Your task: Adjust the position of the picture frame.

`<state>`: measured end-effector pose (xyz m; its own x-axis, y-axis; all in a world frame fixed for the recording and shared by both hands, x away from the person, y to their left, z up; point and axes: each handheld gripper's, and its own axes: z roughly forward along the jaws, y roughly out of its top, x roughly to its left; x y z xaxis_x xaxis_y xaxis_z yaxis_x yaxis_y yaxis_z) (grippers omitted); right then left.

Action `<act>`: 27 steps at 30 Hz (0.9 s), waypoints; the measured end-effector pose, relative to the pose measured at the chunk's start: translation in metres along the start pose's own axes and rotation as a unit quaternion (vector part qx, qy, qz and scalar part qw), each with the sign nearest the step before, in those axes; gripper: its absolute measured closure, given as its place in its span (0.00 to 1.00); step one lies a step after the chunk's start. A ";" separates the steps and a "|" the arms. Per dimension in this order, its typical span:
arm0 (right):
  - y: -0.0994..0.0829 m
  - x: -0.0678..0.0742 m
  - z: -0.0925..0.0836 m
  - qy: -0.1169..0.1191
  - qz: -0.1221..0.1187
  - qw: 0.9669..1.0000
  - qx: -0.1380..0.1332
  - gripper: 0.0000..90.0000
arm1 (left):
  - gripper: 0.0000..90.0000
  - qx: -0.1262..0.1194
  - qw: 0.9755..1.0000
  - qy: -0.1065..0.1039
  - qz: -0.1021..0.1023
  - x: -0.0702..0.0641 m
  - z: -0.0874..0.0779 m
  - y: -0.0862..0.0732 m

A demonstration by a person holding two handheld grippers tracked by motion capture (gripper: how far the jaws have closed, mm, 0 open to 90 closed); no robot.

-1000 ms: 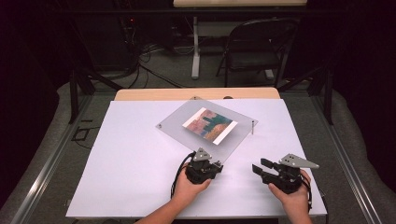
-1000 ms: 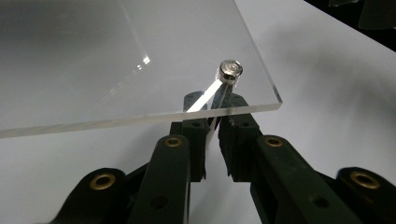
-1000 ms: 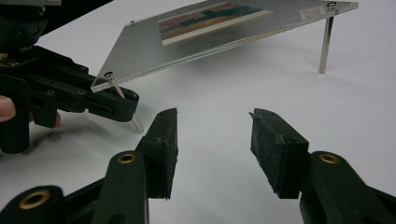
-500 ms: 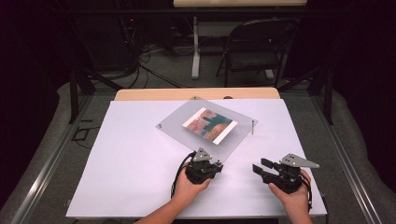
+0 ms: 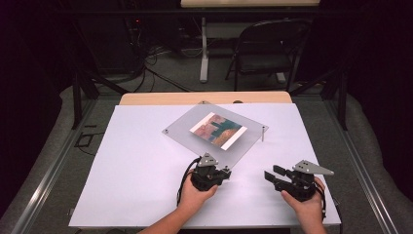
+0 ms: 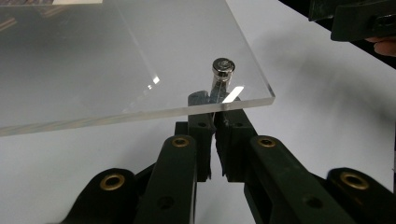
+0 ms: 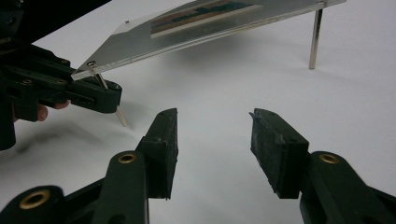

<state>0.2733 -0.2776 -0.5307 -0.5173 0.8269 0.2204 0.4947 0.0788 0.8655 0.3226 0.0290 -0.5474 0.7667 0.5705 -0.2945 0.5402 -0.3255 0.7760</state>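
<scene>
Acrylic plate point(image 5: 214, 134) with a picture sits centre frame on the table point(image 5: 126, 185), raised on metal legs. Left claw point(image 5: 213, 171) has just been closing and now pinches the near corner leg point(image 6: 219, 79) under the plate. Right claw point(image 5: 273, 174) waits spread, empty, lower right. Judgement: leg secured, ready to unscrew.

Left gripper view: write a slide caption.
Left gripper shut on a metal leg under the clear panel.
</scene>
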 end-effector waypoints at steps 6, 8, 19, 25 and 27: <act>0.000 -0.001 0.000 -0.001 0.002 1.000 0.000 0.57 | 0.94 -0.002 1.000 0.004 -0.005 0.001 -0.010 0.001; 0.000 -0.001 0.000 -0.002 0.002 1.000 0.000 0.57 | 0.94 -0.002 1.000 0.002 -0.005 0.002 -0.012 0.001; -0.001 -0.002 0.002 -0.001 0.005 1.000 0.006 0.57 | 0.94 0.009 1.000 0.008 -0.016 0.011 -0.028 -0.012; -0.001 -0.002 0.003 -0.001 0.002 1.000 0.006 0.57 | 0.94 0.013 1.000 0.007 -0.018 0.017 -0.038 -0.018; -0.001 -0.002 0.003 -0.003 0.001 1.000 0.008 0.57 | 0.94 0.011 1.000 0.010 -0.020 0.019 -0.040 -0.020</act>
<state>0.2759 -0.2774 -0.5338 -0.5128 0.8299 0.2199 0.5071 0.0861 0.8576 0.3125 0.0768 -0.5462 0.7372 0.5988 -0.3131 0.5778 -0.3184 0.7515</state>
